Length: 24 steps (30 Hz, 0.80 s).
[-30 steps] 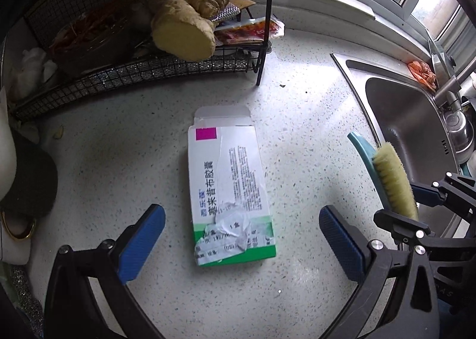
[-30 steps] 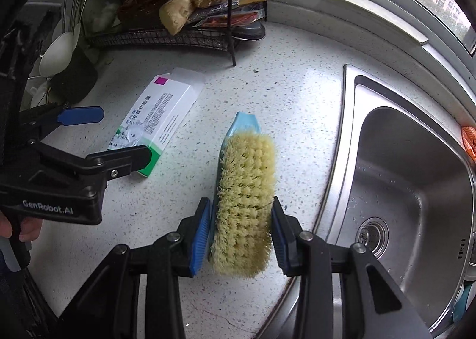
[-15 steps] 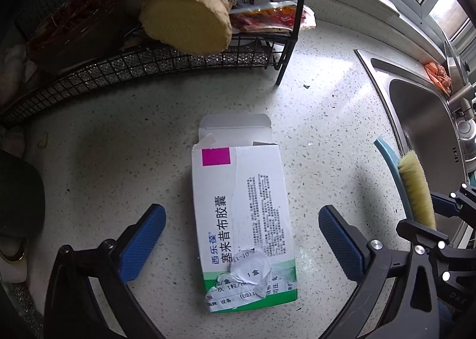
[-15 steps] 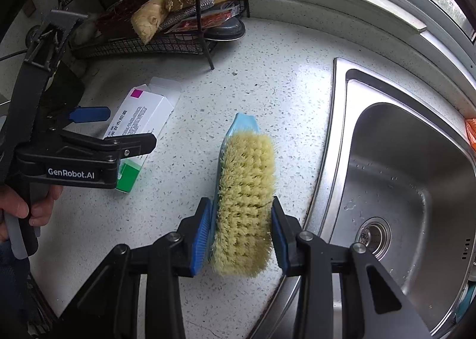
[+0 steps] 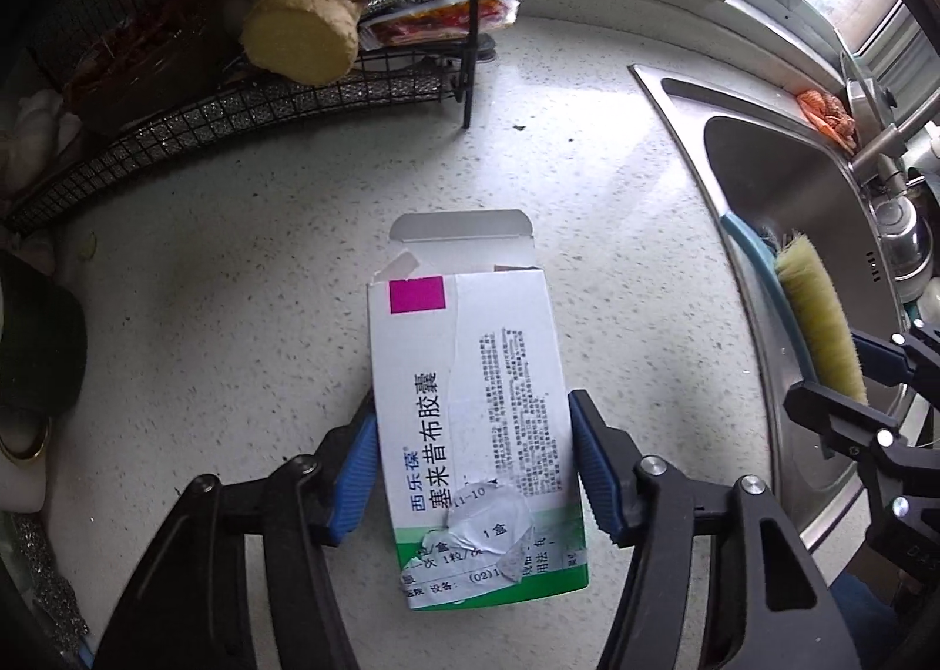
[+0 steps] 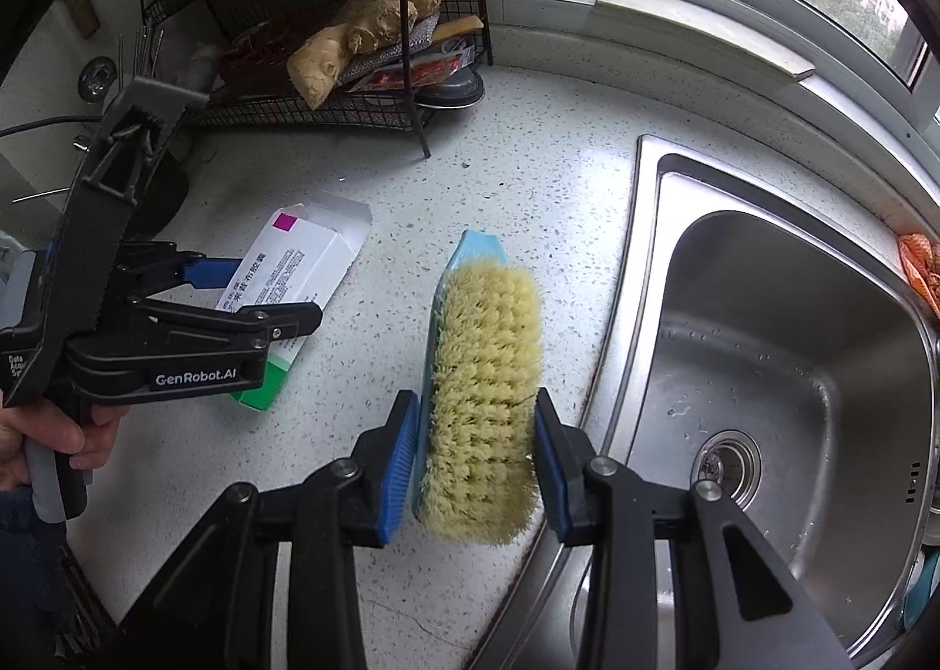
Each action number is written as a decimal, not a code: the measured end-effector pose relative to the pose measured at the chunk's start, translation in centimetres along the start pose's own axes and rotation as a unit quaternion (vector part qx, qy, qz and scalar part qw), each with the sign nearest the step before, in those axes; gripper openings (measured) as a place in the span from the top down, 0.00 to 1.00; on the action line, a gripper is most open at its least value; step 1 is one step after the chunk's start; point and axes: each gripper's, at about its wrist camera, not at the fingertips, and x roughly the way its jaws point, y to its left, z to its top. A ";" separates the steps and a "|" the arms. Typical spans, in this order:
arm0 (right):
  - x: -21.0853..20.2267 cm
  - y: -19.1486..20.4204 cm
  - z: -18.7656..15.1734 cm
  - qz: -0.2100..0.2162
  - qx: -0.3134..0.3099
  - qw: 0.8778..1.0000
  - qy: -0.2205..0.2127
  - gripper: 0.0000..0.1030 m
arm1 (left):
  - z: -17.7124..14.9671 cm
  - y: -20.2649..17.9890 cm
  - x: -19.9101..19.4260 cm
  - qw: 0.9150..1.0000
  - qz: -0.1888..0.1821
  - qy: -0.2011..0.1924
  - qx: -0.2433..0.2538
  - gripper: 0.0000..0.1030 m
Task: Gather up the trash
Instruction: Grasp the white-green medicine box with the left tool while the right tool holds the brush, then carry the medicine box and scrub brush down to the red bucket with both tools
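Note:
An empty white and green medicine box (image 5: 476, 405) with its end flap open lies on the speckled counter. My left gripper (image 5: 473, 464) is shut on the box, one blue pad on each long side. In the right wrist view the box (image 6: 294, 282) shows at the left, held by the left gripper (image 6: 235, 294). My right gripper (image 6: 476, 470) is shut on a scrub brush (image 6: 484, 376) with yellow bristles and a blue back, held over the counter by the sink edge. The brush also shows in the left wrist view (image 5: 816, 329).
A black wire rack (image 5: 247, 100) with ginger (image 5: 317, 23) and packets stands at the back left. A steel sink (image 6: 764, 376) lies to the right, with an orange rag (image 6: 919, 264) on its far rim. A dark cup (image 5: 35, 341) sits at the left.
My left gripper moved forward over the box and closed its jaws onto the box's sides. My right gripper stayed shut on the brush and barely moved.

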 end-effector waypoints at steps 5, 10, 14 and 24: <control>-2.5 -0.1 -2.5 -0.006 0.007 1.000 -0.016 0.66 | -2.0 -2.9 -3.0 1.000 -0.004 -0.024 0.015 0.44; -5.0 -0.5 -5.0 -0.014 0.010 0.999 -0.028 0.67 | -4.2 -5.7 -5.5 0.999 -0.004 -0.041 0.029 0.44; -6.8 -0.7 -7.6 -0.012 0.012 0.999 -0.036 0.67 | -6.7 -8.1 -7.1 0.998 -0.002 -0.047 0.041 0.44; -10.9 -1.8 -14.0 -0.002 0.018 0.998 -0.057 0.67 | -12.7 -15.3 -10.2 0.996 0.001 -0.060 0.067 0.44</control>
